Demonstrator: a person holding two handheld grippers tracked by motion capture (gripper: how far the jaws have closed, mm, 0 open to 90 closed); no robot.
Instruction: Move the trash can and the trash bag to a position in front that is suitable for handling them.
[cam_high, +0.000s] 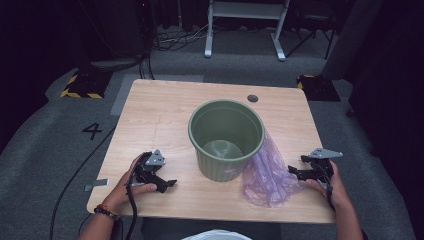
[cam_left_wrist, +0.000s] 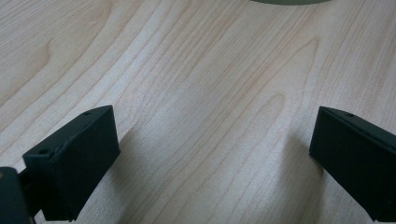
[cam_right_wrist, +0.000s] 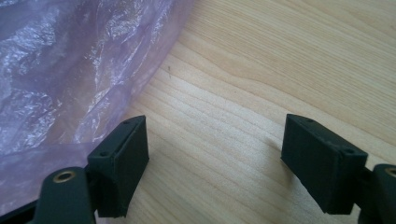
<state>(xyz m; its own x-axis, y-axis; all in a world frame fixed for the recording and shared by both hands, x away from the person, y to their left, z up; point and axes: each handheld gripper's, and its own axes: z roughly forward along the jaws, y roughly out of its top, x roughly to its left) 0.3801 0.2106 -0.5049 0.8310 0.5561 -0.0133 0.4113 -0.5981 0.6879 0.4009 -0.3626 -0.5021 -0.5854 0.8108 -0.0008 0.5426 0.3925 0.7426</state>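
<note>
A green plastic bin (cam_high: 226, 139) stands upright in the middle of the wooden table (cam_high: 165, 115), and its bottom edge (cam_left_wrist: 289, 2) shows at the top of the left gripper view. A crumpled translucent purple bag (cam_high: 269, 172) lies on the table against the bin's right side. My left gripper (cam_high: 169, 185) rests low over the table left of the bin, open, with bare wood between its jaws (cam_left_wrist: 215, 144). My right gripper (cam_high: 292, 172) is open at the bag's right edge; the bag (cam_right_wrist: 70, 79) lies beside its left jaw, nothing between the pads.
The table's near edge runs just below both hands. A dark round grommet (cam_high: 252, 98) sits at the table's far right. Beyond the table are a white frame's legs (cam_high: 245, 30), floor cables (cam_high: 170, 40) and black-and-yellow blocks (cam_high: 82, 85).
</note>
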